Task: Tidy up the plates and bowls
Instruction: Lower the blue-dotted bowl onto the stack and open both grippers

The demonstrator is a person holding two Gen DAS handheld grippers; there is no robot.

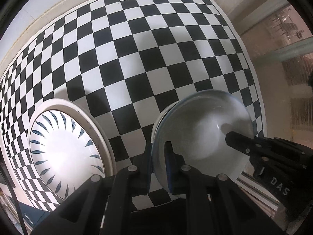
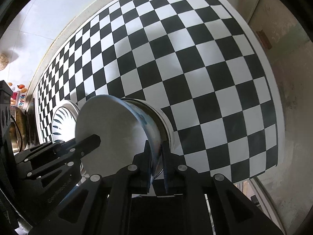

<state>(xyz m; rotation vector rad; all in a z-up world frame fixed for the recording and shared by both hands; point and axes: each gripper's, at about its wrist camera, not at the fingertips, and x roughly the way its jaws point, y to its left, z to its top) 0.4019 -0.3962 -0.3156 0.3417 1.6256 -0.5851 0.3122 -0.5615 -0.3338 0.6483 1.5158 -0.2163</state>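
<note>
A white bowl with a blue-patterned outside (image 1: 201,129) (image 2: 109,129) is held tilted above the checkered mat by both grippers. My left gripper (image 1: 158,152) is shut on its rim on the left side. My right gripper (image 2: 156,154) is shut on the opposite rim; it shows in the left wrist view (image 1: 240,143) at the bowl's right edge. The left gripper shows in the right wrist view (image 2: 86,146). A white plate with dark blue leaf marks (image 1: 66,154) (image 2: 62,125) lies on a larger white plate (image 1: 97,129) left of the bowl.
The black-and-white checkered mat (image 1: 156,49) (image 2: 195,68) covers the table. A white table edge (image 1: 49,5) runs along the far side. The mat's right edge (image 2: 272,98) borders a beige floor. Cluttered items (image 2: 17,117) stand at the far left.
</note>
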